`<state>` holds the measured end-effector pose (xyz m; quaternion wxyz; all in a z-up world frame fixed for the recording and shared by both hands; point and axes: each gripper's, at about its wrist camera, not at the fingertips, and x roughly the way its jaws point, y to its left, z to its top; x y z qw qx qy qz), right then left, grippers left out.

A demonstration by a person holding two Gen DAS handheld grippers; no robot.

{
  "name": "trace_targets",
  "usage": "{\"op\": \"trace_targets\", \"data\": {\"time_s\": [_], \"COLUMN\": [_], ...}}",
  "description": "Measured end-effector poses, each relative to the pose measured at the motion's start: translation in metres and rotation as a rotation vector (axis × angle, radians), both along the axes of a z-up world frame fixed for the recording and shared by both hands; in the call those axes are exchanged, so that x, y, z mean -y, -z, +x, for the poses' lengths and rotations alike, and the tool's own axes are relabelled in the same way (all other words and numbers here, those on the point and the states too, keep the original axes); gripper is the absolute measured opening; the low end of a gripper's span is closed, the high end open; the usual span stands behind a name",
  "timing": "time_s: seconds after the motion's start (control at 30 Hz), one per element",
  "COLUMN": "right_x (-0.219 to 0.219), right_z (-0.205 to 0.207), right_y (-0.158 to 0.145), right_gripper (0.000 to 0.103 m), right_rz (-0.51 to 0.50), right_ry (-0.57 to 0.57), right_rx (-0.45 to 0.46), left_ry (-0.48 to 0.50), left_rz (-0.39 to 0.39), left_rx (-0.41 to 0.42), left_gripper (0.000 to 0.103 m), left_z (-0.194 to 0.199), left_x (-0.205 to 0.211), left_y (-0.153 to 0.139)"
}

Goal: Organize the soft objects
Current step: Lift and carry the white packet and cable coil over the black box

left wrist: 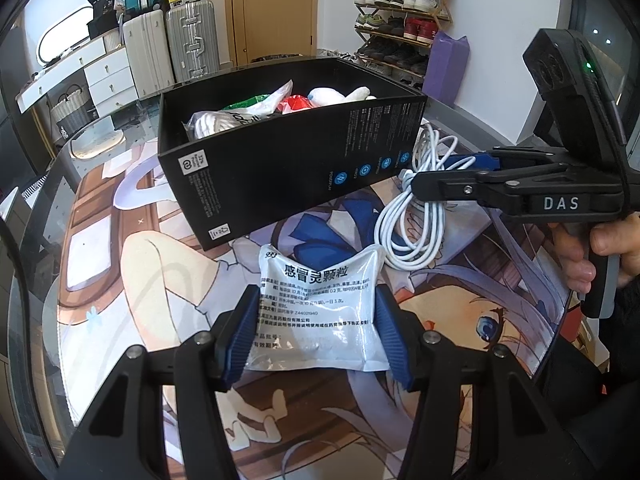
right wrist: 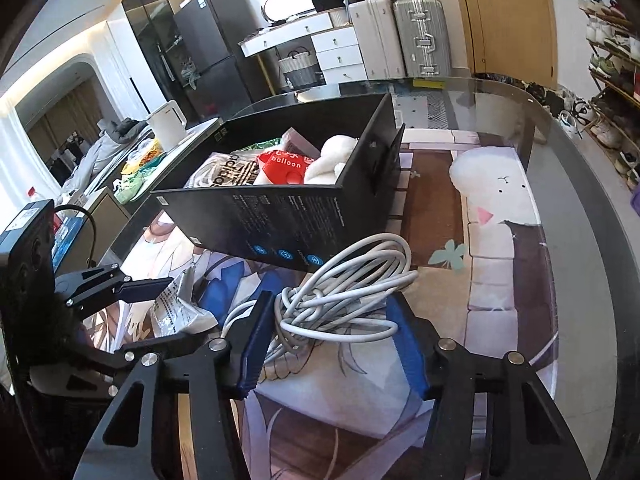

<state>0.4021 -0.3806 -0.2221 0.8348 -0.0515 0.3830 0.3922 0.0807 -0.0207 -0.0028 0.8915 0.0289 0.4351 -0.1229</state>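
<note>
Table: It is round with a glass top, and a cartoon mat lies on it.
Box: It is big, black and open on top. It sits on the mat in front of both my tools.
Things in the box: A white plush toy, a red balloon bag and a white bag with black letters lie inside.
Cable: This white cord is coiled in a bunch. It lies on the mat just beside the near wall of the box.
Packet: This silver pouch with printed words lies on the mat, near the box and beside the cable.
My left tool: Its blue pads sit on both sides of the packet and touch its edges. I cannot tell if they squeeze it.
My right tool: Its fingers are spread wide around the cable. The cable lies loose between them.
</note>
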Motion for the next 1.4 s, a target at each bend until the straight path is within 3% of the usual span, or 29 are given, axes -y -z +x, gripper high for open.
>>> {"op": "trace_targets", "data": {"time_s": [0.43,0.8,0.97,1.4], "right_x": [0.034,0.041,0.038,0.002], "right_z": [-0.004,-0.015,-0.017,0.001], "right_y": [-0.035,-0.064,-0.075,-0.097], "right_gripper": [0.057,0.057,0.057,0.057], "right_rz": [0.073,0.133,0.149,0.121], "right_ry": [0.010,0.041,0.060,0.049], "right_rx": [0.067,0.147,0.182,0.253], "left_ry": [-0.004,-0.044,-0.089,-0.167], "left_rz": [-0.047,-0.057,-0.079,-0.051], "left_rx": [0.043,0.150,0.195,0.280], "left_gripper": [0.055,0.055,0.055,0.055], "left_z": [-0.008,-0.019,-0.010,0.032], "left_x": [-0.012,-0.022,-0.032,-0.033], "left_y": [-0.014,-0.048,-0.064,-0.089]}}
